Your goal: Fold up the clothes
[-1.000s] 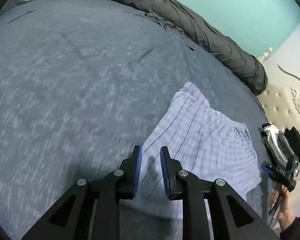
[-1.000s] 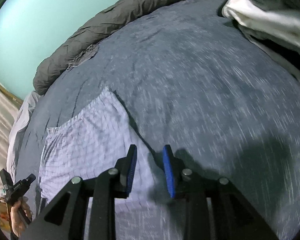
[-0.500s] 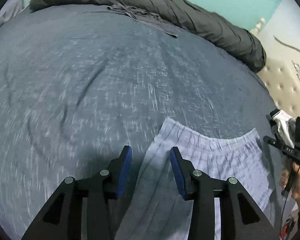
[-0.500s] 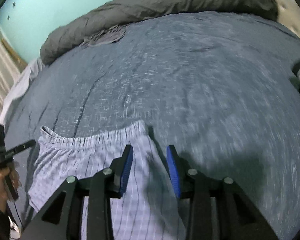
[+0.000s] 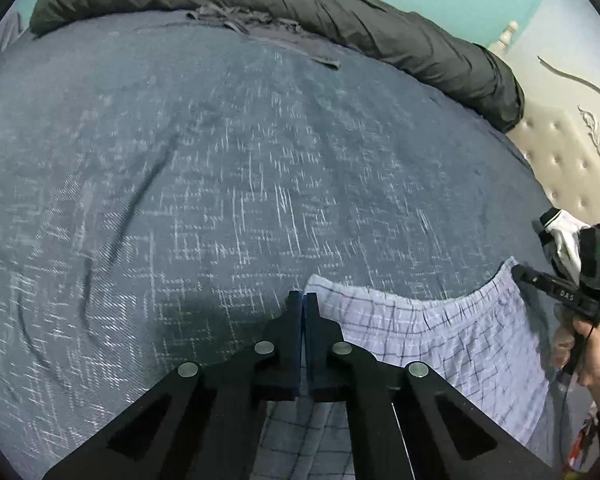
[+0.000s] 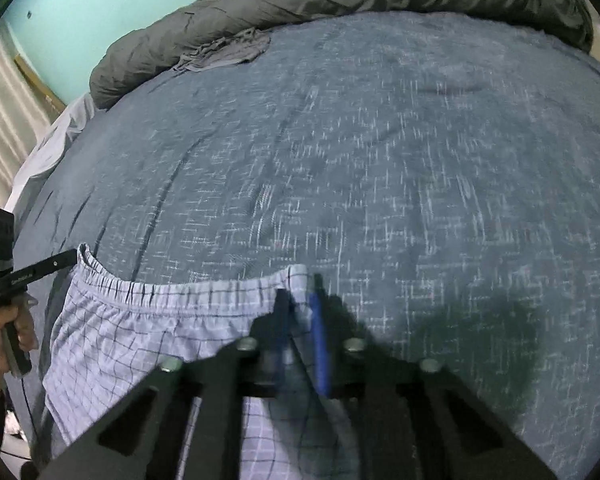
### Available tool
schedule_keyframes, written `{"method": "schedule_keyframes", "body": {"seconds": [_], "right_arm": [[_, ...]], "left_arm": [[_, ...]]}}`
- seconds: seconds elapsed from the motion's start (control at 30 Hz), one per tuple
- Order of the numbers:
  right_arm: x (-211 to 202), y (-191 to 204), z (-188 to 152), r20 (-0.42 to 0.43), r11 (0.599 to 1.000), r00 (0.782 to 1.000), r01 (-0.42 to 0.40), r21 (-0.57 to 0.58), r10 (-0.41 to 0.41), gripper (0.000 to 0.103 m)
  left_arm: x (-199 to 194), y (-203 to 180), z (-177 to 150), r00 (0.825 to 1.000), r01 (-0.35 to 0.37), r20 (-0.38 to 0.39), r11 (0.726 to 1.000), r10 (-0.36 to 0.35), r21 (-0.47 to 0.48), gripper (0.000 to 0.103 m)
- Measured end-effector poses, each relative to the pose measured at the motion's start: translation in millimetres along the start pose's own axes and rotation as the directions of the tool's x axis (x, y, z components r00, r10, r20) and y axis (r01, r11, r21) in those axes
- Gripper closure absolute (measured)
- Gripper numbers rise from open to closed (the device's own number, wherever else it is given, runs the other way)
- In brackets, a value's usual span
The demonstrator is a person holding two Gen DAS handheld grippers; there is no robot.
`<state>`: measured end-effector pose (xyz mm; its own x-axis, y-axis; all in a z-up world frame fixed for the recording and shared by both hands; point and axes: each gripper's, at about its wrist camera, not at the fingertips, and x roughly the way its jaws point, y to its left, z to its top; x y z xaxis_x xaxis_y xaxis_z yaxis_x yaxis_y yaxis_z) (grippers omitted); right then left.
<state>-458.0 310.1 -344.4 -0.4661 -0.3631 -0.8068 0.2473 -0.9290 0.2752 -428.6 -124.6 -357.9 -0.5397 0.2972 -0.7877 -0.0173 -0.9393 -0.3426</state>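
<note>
Pale lilac checked shorts (image 5: 440, 344) lie flat on the blue-grey bedspread (image 5: 260, 160), elastic waistband towards the far side. My left gripper (image 5: 302, 300) is shut, pads together, on the waistband's left corner. In the right wrist view the same shorts (image 6: 140, 340) spread to the left. There my right gripper (image 6: 300, 300) sits blurred over the waistband's right corner. Its fingers are drawn close with cloth in the narrow gap. A hand (image 5: 592, 356) holds the right gripper's handle, and another hand (image 6: 4, 320) holds the left one.
A rolled dark grey duvet (image 5: 300, 4) runs along the bed's far edge below a turquoise wall. A tufted beige headboard (image 5: 572, 152) stands at the right, with white and black clothes (image 5: 564, 236) beside it. Bare bedspread (image 6: 380, 160) stretches beyond the shorts.
Both grippers moved down to the waistband corners. The left went from open to shut on its corner; the right narrowed its jaws around the other corner.
</note>
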Motion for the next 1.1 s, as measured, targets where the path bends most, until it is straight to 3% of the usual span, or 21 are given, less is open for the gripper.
{"method": "schedule_keyframes", "body": {"seconds": [0.23,0.63,0.8,0.87,0.9,0.97,1.03,1.1], "right_arm": [[-8,9,13,0.076,0.999,0.997,0.035,-0.013,-0.034,0.098],[11,5,15,0.018,0.994,0.994,0.112,0.015,-0.112,0.098],[-1,-3,12,0.038,0.987,0.989,0.137,0.087,-0.140,0.091],[-17,-7,7,0.068,0.985,0.989,0.120,0.124,-0.129,0.089],[-28,-10,2,0.096,0.985,0.989,0.095,0.145,-0.110,0.087],[-46,-15,-9,0.135,0.982,0.987,0.063,0.180,-0.088,0.065],[-62,-18,-23,0.161,0.977,0.985,0.034,0.210,-0.069,0.058],[-78,-21,-42,0.185,0.972,0.981,0.007,0.234,-0.052,0.058]], "left_arm": [[-9,-2,3,0.998,-0.043,0.036,0.999,0.042,0.015,0.103],[4,-9,15,0.997,-0.075,0.028,0.997,0.075,0.004,0.102],[-7,-3,8,0.997,-0.072,0.036,0.997,0.072,-0.026,0.100],[-22,2,3,0.996,-0.070,0.044,0.997,0.072,-0.040,0.094],[-29,3,-1,0.996,-0.069,0.051,0.997,0.071,-0.041,0.086],[-47,7,-10,0.996,-0.060,0.064,0.997,0.063,-0.043,0.077],[-67,10,-23,0.995,-0.062,0.079,0.997,0.066,-0.054,0.075],[-82,13,-39,0.993,-0.069,0.089,0.995,0.075,-0.070,0.075]]}}
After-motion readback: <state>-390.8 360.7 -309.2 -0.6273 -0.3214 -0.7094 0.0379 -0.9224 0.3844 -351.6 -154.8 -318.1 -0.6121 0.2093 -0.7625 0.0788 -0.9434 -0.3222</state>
